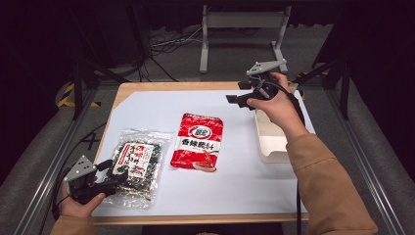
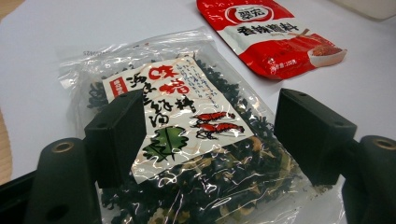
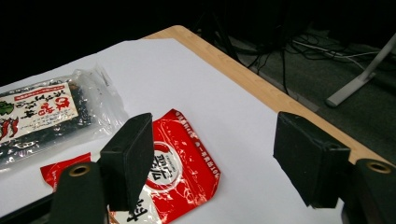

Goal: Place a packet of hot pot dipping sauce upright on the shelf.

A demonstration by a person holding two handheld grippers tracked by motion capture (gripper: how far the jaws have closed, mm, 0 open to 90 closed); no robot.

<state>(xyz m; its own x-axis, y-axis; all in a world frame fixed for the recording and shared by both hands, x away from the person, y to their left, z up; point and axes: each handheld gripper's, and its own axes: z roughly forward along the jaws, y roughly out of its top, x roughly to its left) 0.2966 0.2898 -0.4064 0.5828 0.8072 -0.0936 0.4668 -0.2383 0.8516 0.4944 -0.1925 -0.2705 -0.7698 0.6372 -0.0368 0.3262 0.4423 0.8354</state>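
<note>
Two packets on the white table sheet (image 1: 147, 103), clear seaweed bag (image 1: 134, 164) at front left with the left gripper (image 2: 205, 135) wide open low over its near end, not clamping, red sauce pouch (image 1: 197, 142) mid-table, right gripper (image 3: 212, 156) wide open, empty, hovering beyond it.

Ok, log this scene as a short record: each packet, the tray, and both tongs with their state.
surface: white sheet on a wooden table
clear packet: dark dried flakes, flat, front left
red packet: flat, centre, apart from the clear packet
tray: pale, right side, partly under the right forearm
left tongs: open, low over the clear packet's near end
right tongs: open, nothing between them, raised, facing the red packet
</note>
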